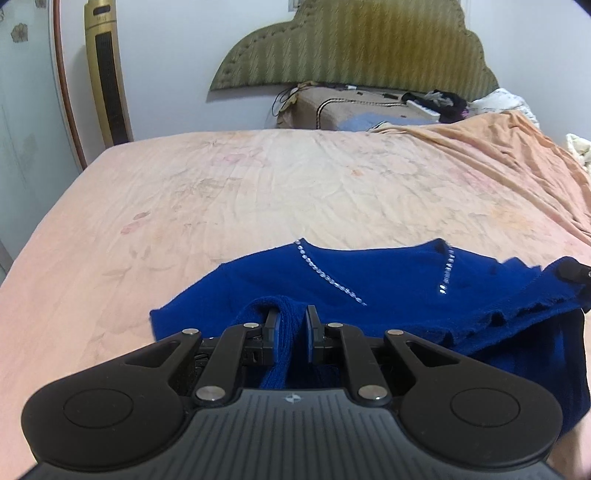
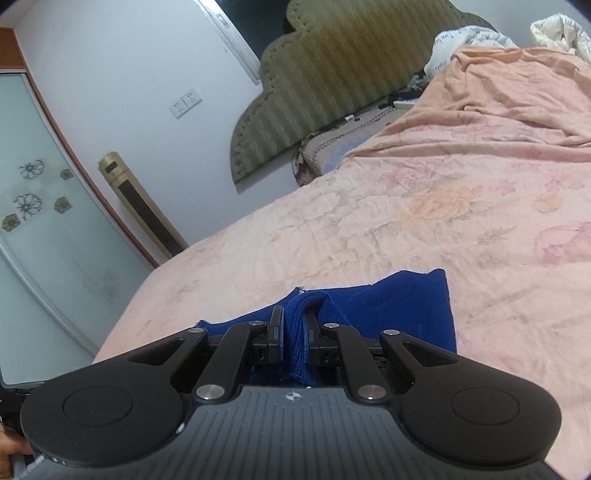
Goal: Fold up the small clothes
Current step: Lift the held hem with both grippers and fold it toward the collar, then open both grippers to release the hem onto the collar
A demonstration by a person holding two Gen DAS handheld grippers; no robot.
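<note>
A royal-blue knit top (image 1: 388,280) with two rows of rhinestones at its neckline lies on the pink bed sheet (image 1: 258,192). My left gripper (image 1: 291,325) is shut on a bunched fold of the blue top's near edge. The tip of my right gripper (image 1: 572,273) shows at the far right edge of the left wrist view, holding the lifted right side of the top. In the right wrist view my right gripper (image 2: 293,325) is shut on a ridge of the blue top (image 2: 406,306), which spreads flat beyond it on the sheet (image 2: 406,221).
A green padded headboard (image 1: 354,48) stands against the far wall. A brown pillow (image 1: 354,107) with cables and dark items sits below it. A gold tower fan (image 1: 107,74) and a frosted wardrobe door (image 2: 44,258) stand left. A crumpled white quilt (image 2: 561,33) lies far right.
</note>
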